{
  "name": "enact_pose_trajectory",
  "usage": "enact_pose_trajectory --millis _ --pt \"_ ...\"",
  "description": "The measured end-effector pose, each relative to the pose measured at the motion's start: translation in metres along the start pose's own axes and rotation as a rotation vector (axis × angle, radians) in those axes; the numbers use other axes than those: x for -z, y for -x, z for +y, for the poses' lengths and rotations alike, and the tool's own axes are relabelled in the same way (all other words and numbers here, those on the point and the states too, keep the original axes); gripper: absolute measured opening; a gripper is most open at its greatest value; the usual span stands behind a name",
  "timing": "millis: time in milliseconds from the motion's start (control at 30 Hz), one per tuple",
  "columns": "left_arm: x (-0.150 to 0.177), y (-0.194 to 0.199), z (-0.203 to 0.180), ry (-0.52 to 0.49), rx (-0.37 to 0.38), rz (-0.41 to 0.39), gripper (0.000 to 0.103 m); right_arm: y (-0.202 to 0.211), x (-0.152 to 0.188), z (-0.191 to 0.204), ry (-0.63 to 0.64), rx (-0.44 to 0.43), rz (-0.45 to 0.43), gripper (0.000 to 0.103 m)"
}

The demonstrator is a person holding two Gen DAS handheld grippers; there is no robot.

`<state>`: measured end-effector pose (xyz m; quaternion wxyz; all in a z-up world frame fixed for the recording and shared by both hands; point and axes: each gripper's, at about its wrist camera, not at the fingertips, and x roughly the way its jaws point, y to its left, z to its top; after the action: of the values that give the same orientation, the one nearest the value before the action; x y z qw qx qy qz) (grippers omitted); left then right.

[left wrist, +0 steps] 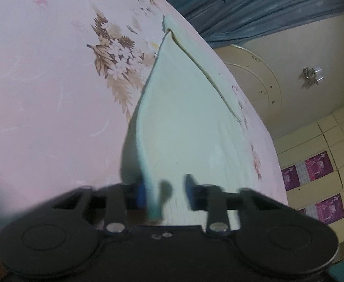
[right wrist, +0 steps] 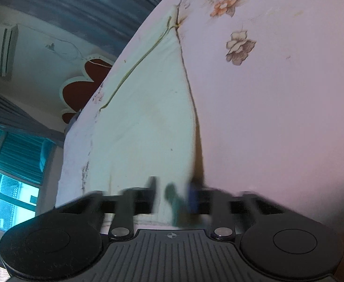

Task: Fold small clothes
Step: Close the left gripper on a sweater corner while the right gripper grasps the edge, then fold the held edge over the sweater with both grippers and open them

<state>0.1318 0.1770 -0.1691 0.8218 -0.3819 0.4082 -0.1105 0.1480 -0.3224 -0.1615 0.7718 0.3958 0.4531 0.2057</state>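
Both tongs grip a mint garment [left wrist: 183, 117] on a floral bed [left wrist: 42, 94].
Left tongs [left wrist: 165, 192] and right tongs [right wrist: 174, 195] are clamped on its near edge; its long axis runs away from them, narrowing.

Pale green garments: one [left wrist: 183, 122], spread on the bedsheet.
Floral bedsheets: one [left wrist: 42, 82], pink.
Grippers: two, the left gripper [left wrist: 165, 192] and the right gripper [right wrist: 174, 195].
Blue finger pads: two show in the left view [left wrist: 142, 193]; one shows clearly in the right view [right wrist: 193, 196].
Air conditioners: one [right wrist: 4, 49].
Purple posters: at least three on the wall [left wrist: 317, 164].
Windows: one [right wrist: 9, 183].
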Motion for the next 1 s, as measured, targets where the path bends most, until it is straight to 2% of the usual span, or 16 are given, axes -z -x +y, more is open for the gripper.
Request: enact_pose_trajectory --millis 33,67,133,200,267,367,433,567,700,833,1000 --pt "0.0 -0.001 0.0 -0.006 -0.016 0.003 0.005 0.0 -0.002 0.001 0.006 -0.004 -0.006 0.003" --pt "0.001 0.002 -0.002 -0.009 -0.02 -0.029 0.005 0.002 -0.002 0.002 0.005 -0.014 -0.015 0.003" --pt "0.004 0.014 -0.007 -0.041 0.022 -0.106 0.005 0.014 -0.004 0.001 -0.005 -0.044 -0.06 0.003" --pt "0.004 0.01 -0.005 -0.062 -0.021 -0.086 0.005 0.023 -0.007 0.0 0.0 -0.056 -0.088 0.003" --pt "0.001 0.002 0.001 -0.048 -0.059 -0.047 0.005 0.016 -0.011 -0.003 0.018 0.011 -0.052 0.003" --pt "-0.007 0.011 -0.009 -0.047 -0.018 -0.102 0.005 0.023 -0.018 0.005 0.014 -0.039 -0.102 0.003" --pt "-0.019 0.018 -0.026 -0.07 0.011 -0.146 0.005 0.031 -0.027 0.022 0.061 -0.046 -0.137 0.003" --pt "-0.053 0.023 -0.065 -0.107 0.064 -0.228 0.005 0.041 -0.056 0.063 0.151 -0.067 -0.222 0.003" --pt "-0.103 0.012 -0.097 -0.126 0.123 -0.293 0.005 0.042 -0.098 0.107 0.228 -0.069 -0.304 0.003" --pt "-0.161 -0.014 -0.116 -0.114 0.163 -0.319 0.005 0.028 -0.152 0.131 0.242 -0.052 -0.332 0.003" --pt "-0.215 -0.06 -0.12 -0.125 0.134 -0.298 0.005 -0.015 -0.216 0.138 0.223 -0.016 -0.339 0.003"
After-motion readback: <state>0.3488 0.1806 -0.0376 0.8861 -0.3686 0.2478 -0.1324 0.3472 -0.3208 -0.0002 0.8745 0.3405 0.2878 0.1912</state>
